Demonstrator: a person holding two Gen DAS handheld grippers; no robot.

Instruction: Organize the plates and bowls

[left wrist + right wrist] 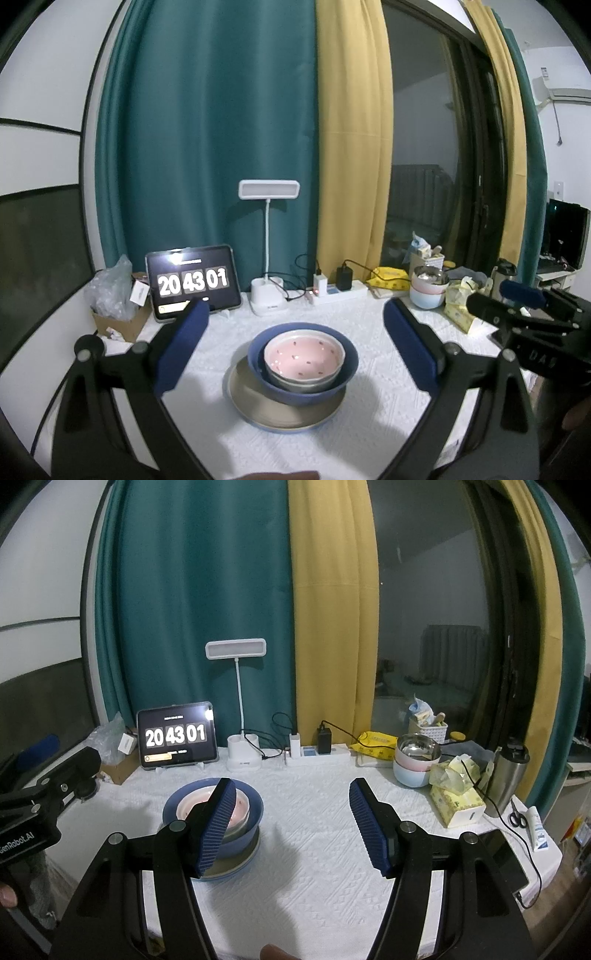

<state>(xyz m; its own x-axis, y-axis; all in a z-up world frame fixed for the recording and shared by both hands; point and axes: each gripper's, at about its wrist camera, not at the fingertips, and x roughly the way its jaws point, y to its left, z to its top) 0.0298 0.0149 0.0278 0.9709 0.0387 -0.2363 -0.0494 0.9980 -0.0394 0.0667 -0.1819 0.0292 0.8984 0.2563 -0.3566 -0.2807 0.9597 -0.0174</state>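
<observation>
A pink bowl with small red marks sits nested inside a blue bowl, and both rest on a beige plate with a blue rim on the white tablecloth. My left gripper stands open in front of this stack, its blue pads wide apart with nothing between them. In the right wrist view the same stack lies at the left, half hidden behind the left finger. My right gripper is open over bare cloth to the right of the stack.
Along the back stand a tablet showing a clock, a white desk lamp, a power strip and a cardboard box. At the right are stacked pastel bowls topped by a metal bowl, tissue packs, a steel flask and scissors.
</observation>
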